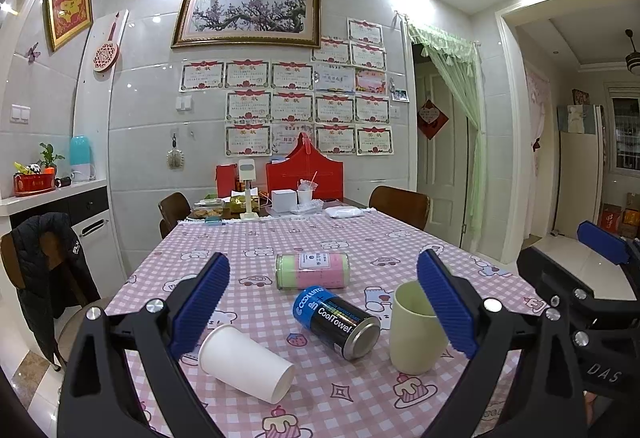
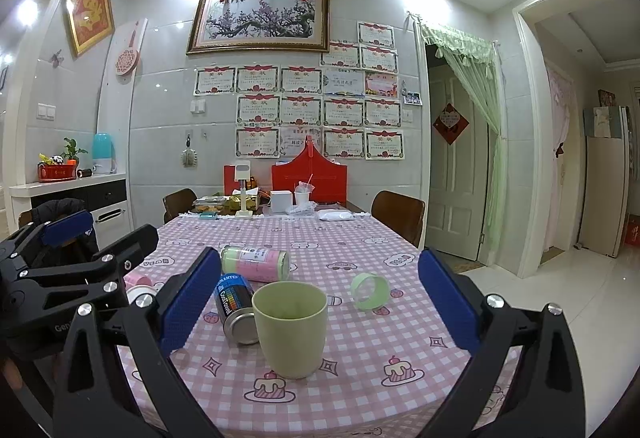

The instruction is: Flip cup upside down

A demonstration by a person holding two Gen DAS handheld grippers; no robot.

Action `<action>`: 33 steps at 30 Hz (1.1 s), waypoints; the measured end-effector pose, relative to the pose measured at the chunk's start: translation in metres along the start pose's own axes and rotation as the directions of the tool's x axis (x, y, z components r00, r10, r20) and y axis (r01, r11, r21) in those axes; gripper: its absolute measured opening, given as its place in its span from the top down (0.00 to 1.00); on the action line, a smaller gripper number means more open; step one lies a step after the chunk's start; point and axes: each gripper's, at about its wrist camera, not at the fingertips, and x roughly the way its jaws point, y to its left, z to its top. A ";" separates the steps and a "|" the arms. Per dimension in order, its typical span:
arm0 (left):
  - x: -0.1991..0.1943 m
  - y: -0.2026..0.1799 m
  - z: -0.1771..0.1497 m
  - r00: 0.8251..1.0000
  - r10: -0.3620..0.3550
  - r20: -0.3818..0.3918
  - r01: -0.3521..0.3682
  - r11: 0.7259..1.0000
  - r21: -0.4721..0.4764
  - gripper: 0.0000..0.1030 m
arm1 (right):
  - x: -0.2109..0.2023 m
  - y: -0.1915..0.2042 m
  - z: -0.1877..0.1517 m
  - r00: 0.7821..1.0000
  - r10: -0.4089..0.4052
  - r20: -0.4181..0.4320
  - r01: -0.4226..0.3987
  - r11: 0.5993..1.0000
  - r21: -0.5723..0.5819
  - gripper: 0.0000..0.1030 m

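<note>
A pale green cup (image 2: 291, 330) stands upright, mouth up, on the pink checked tablecloth (image 2: 360, 370). It sits between and just ahead of my right gripper's (image 2: 320, 314) open blue fingers, which do not touch it. In the left wrist view the green cup (image 1: 414, 334) is partly behind my left gripper's right finger (image 1: 446, 302). My left gripper (image 1: 322, 304) is open and empty. A white paper cup (image 1: 246, 362) lies on its side between the left fingers, mouth toward me.
A black and blue CoolTowel can (image 1: 338, 322) lies on its side left of the green cup. A pink and green tube (image 1: 312, 270) lies behind it. A green ring (image 2: 370, 290) lies right of the cup. Boxes and chairs crowd the table's far end (image 2: 280, 203).
</note>
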 end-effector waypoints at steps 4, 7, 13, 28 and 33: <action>-0.001 0.001 0.000 1.000 0.001 0.003 -0.001 1.000 0.000 0.09 | 0.000 0.000 0.000 1.000 0.000 0.001 0.000 1.000 0.000 0.08; 0.000 0.001 0.000 1.000 0.004 0.002 -0.004 1.000 0.001 0.09 | 0.000 0.000 0.000 1.000 0.000 0.001 0.000 1.000 0.001 0.08; -0.001 0.002 0.000 1.000 0.001 0.003 -0.001 1.000 -0.002 0.09 | 0.000 0.000 0.000 1.000 0.001 0.002 -0.001 1.000 0.002 0.08; -0.001 0.005 0.001 1.000 0.003 -0.002 -0.003 1.000 -0.011 0.09 | 0.000 0.003 -0.002 1.000 0.004 -0.003 -0.004 1.000 -0.010 0.08; -0.002 0.006 0.001 1.000 0.003 -0.002 -0.003 1.000 -0.010 0.09 | 0.000 0.004 -0.002 1.000 0.003 -0.003 -0.003 1.000 -0.010 0.08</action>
